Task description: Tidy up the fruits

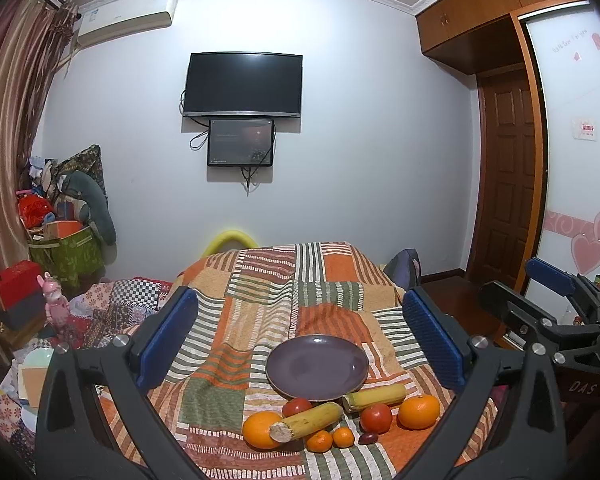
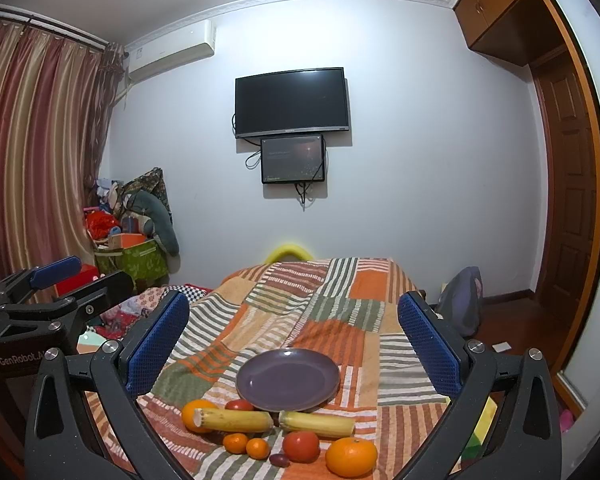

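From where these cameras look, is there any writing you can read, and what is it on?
"DAS": on the right gripper body, left wrist view.
"GenRobot.A", cut off: on the left gripper body, right wrist view.
Wardrobe door lettering, its red sign, the air conditioner label, small screen text: too blurred.

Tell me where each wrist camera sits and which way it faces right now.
Left wrist view: on the left tongs, open, facing the purple plate and fruit on the patchwork blanket, wall TV beyond; the right tongs show at right.
Right wrist view: on the right tongs, open, facing the same way; the left tongs show at left.
Shared: plate, both sugarcane pieces, oranges, tomatoes, TV.
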`<control>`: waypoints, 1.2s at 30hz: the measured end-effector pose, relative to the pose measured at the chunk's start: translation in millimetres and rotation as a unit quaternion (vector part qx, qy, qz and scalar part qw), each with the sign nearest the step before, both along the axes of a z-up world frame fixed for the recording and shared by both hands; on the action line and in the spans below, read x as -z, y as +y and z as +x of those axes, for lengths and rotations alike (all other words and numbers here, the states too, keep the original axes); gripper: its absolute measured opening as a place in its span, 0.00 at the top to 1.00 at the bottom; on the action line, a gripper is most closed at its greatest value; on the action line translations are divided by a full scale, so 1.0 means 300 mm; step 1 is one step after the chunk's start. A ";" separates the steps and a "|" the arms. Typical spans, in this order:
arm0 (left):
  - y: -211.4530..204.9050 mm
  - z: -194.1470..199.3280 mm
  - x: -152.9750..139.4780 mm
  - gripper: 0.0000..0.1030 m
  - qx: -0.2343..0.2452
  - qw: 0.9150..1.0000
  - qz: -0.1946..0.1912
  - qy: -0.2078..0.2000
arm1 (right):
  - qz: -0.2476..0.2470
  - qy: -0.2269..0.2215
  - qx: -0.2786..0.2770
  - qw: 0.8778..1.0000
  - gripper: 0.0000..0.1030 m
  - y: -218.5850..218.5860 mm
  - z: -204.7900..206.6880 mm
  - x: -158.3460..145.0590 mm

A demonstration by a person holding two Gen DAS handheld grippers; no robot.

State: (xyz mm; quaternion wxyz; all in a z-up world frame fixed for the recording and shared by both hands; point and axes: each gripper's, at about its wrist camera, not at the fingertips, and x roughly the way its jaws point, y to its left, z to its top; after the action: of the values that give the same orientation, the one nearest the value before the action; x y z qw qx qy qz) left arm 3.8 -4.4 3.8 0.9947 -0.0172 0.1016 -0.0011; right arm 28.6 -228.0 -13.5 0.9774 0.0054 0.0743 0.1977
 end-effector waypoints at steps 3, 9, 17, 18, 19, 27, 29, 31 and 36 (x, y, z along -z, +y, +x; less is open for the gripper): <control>0.003 0.000 0.004 0.00 -0.001 1.000 -0.002 0.001 | 0.001 0.001 0.001 1.000 0.00 -0.002 -0.001 0.001; 0.002 0.006 0.009 0.00 -0.002 1.000 -0.004 0.003 | 0.002 0.001 0.001 1.000 0.00 -0.004 -0.001 0.005; 0.005 0.003 0.011 0.00 -0.002 1.000 -0.004 0.003 | 0.002 0.001 0.001 1.000 0.00 -0.007 0.000 0.006; 0.005 0.003 0.012 0.00 -0.002 1.000 -0.004 0.002 | 0.002 0.001 0.001 1.000 0.00 -0.007 0.000 0.005; 0.005 0.003 0.012 0.00 -0.002 1.000 -0.004 0.002 | 0.003 0.001 0.002 1.000 0.00 -0.008 0.000 0.005; 0.005 0.003 0.011 0.00 -0.002 1.000 -0.003 0.002 | 0.004 0.000 0.002 1.000 0.00 -0.011 0.000 0.003; 0.006 0.003 0.010 0.00 -0.002 1.000 -0.004 0.002 | 0.004 0.000 0.002 1.000 0.00 -0.011 0.000 0.005; 0.005 0.003 0.010 0.00 -0.002 1.000 -0.004 0.002 | 0.004 0.000 0.002 1.000 0.00 -0.010 0.000 0.005; 0.004 0.003 0.012 0.00 -0.002 1.000 -0.003 0.002 | 0.004 -0.001 0.003 1.000 0.00 -0.010 -0.001 0.006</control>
State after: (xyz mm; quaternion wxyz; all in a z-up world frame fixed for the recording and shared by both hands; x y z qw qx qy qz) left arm 4.8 -3.2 0.2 0.9944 -0.0210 0.1037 0.0011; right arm 28.2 -231.1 -15.3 0.9779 0.0091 0.0730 0.1955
